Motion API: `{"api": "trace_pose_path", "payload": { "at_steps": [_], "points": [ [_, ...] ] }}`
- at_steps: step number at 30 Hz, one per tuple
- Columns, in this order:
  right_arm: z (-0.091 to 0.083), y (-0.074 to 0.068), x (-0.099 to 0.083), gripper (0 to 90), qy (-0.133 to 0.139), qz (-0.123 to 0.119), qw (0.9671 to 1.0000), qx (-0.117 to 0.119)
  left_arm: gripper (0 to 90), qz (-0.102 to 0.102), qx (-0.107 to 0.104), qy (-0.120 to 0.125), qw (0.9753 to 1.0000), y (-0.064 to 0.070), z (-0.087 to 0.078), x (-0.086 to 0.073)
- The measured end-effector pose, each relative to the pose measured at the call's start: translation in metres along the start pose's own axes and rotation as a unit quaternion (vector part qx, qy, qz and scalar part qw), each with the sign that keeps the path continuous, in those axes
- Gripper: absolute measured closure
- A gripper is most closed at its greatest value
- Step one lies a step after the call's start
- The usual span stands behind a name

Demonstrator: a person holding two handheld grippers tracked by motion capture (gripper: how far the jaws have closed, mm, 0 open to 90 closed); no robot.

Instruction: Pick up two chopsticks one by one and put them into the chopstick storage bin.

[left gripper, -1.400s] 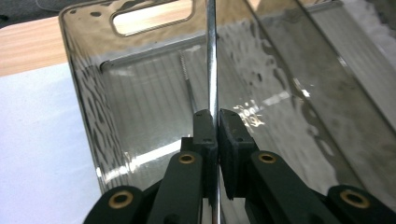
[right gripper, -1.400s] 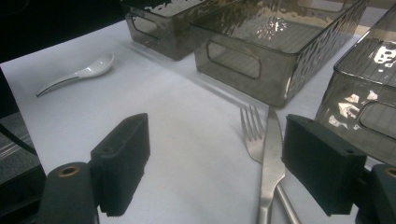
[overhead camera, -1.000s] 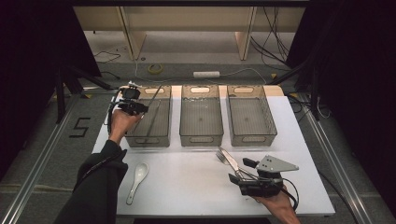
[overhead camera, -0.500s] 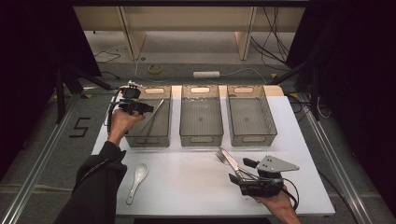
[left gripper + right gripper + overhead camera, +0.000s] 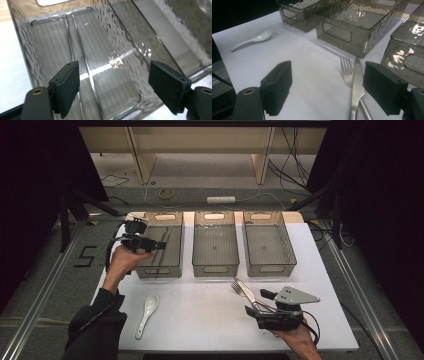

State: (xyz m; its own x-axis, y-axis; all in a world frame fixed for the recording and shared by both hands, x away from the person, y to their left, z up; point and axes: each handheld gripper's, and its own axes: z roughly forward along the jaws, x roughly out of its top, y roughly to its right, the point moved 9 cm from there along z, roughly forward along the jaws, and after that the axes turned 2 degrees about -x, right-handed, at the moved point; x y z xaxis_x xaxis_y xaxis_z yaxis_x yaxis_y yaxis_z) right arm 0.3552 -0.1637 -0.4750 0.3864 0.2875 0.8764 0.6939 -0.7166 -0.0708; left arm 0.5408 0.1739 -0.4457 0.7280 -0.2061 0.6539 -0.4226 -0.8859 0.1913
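Right claw (image 5: 329, 87): jaws wide apart, empty, just short of the knife (image 5: 357, 82) and fork (image 5: 348, 71), which lie crossed and touching near the surface's (image 5: 200, 320) front right.

Left claw (image 5: 115, 85): wide open, empty, over the left bin (image 5: 159, 251); chopsticks (image 5: 75, 50) lie inside.

Judgement: knife is stiff, thin, slick steel lying flat. Pinch its handle across the width, clear of the fork. White spoon (image 5: 148, 312) sits front left.

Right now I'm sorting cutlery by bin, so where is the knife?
In the high view the knife lies on the white table, crossing the fork, just ahead of the right gripper and below the middle bin.
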Motion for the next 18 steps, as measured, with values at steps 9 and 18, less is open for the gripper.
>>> {"api": "trace_pose_path", "payload": {
  "at_steps": [9,18],
  "points": [
    [-0.001,-0.001,0.001,24.4,0.002,-0.002,1.0000,-0.001,21.9,0.023,0.000,0.000,0.9997,0.018,-0.016,-0.018],
    [-0.001,-0.002,0.002,24.3,0.004,-0.003,1.0000,0.001,20.4,0.050,-0.019,0.003,0.9986,0.040,-0.033,-0.030]
  ]
}}
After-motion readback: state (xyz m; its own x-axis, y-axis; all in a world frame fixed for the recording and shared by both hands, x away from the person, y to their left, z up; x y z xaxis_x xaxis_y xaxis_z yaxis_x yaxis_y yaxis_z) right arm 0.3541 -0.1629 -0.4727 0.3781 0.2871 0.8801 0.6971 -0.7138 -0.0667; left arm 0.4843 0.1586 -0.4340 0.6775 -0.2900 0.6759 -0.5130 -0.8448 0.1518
